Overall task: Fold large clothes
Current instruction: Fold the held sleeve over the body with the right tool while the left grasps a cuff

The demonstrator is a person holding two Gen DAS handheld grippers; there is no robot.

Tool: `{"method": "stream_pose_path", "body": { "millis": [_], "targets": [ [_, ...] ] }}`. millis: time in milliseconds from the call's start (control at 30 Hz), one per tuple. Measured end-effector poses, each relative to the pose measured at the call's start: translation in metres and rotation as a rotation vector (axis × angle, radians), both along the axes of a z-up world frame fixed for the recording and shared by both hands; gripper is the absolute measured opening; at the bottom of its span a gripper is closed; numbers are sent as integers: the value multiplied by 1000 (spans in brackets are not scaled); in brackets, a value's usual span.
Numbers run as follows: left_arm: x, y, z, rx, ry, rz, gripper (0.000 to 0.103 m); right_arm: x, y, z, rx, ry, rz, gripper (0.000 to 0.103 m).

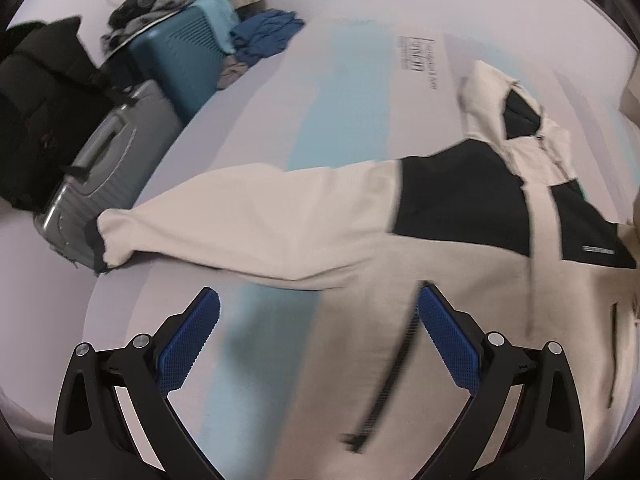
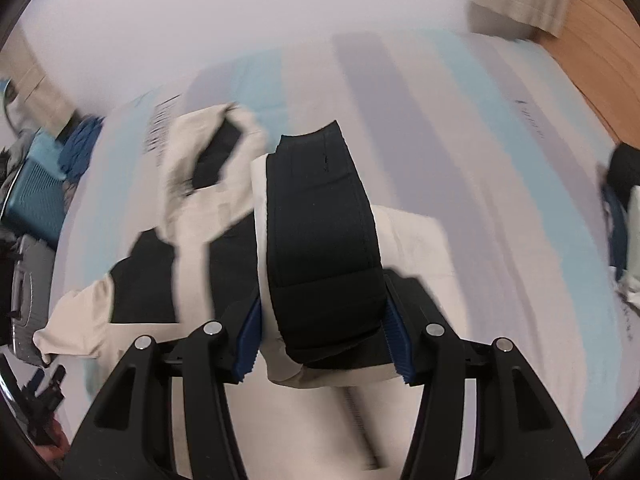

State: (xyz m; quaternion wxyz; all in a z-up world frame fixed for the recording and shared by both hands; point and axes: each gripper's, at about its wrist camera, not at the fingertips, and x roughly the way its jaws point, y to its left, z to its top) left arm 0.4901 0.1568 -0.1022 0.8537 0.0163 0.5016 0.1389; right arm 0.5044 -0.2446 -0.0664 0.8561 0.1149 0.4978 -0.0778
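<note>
Pale walls are enclosing a bed (image 1: 352, 80) whose cover, striped in lilac and light blue, is filling most of both views. Luggage is crowding the floor at the far left: a teal suitcase (image 1: 176, 64), a grey suitcase (image 1: 108, 168) nearer, and a dark bag (image 1: 36, 92) beside them.

Spread across the bed is lying the jacket (image 1: 320, 216), cream with black panels, its hood (image 1: 492, 96) toward the far side and one long sleeve (image 1: 224, 220) reaching left until its dark-edged end is hanging over the bed's edge.

The other sleeve's black cuff (image 2: 320, 232) is standing up between the pads of the right gripper (image 2: 322, 340), which is pinching it and pointing steeply down over the garment. The left gripper (image 1: 318, 312) is hovering spread wide and empty above the jacket's near hem, beside the zip (image 1: 396, 368), also angled steeply downward.

By my reading, the sleeve-folding step is in hand: the right sleeve is being carried toward the jacket's chest. The next move is likely calling for laying that sleeve flat across the body and letting go, then having the left gripper collect the outstretched sleeve and bring it inward the same way.
</note>
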Motion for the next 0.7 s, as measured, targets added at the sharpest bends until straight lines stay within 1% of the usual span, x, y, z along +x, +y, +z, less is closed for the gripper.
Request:
{"method": "stream_pose_path", "body": {
  "millis": [133, 167, 233, 267, 333, 367, 400, 433, 467, 500, 533, 633, 700],
  "targets": [
    [-5, 61, -4, -15, 4, 36, 97, 19, 89, 0, 5, -3, 32, 50],
    [-7, 79, -4, -18, 4, 51, 97, 22, 106, 1, 6, 0, 39, 50],
    [-8, 118, -3, -30, 0, 82, 97, 33, 152, 0, -2, -2, 69, 50],
    [-9, 130, -3, -35, -1, 93, 97, 36, 175, -2, -13, -7, 87, 50],
    [-11, 166, -3, -39, -4, 116, 97, 44, 220, -12, -37, -5, 121, 50],
    [-11, 177, -4, -34, -6, 123, 97, 46, 239, -19, -50, -3, 136, 50],
    [-12, 193, -5, -27, -7, 130, 97, 50, 261, -30, -73, 4, 153, 50],
    [-12, 204, -8, -24, -7, 135, 97, 51, 273, -40, -88, 15, 165, 50],
    [-12, 221, -11, -22, -3, 140, 97, 56, 295, -59, -121, 41, 187, 50],
    [-12, 232, -14, -21, -1, 144, 97, 58, 303, -70, -140, 57, 195, 50],
    [-13, 243, -18, -21, 4, 148, 97, 61, 319, -90, -177, 88, 209, 50],
    [-16, 279, -36, -23, 35, 166, 97, 63, 339, -131, -236, 168, 233, 50],
    [-16, 296, -47, -39, 48, 182, 97, 62, 347, -150, -279, 203, 246, 51]
  ]
}}
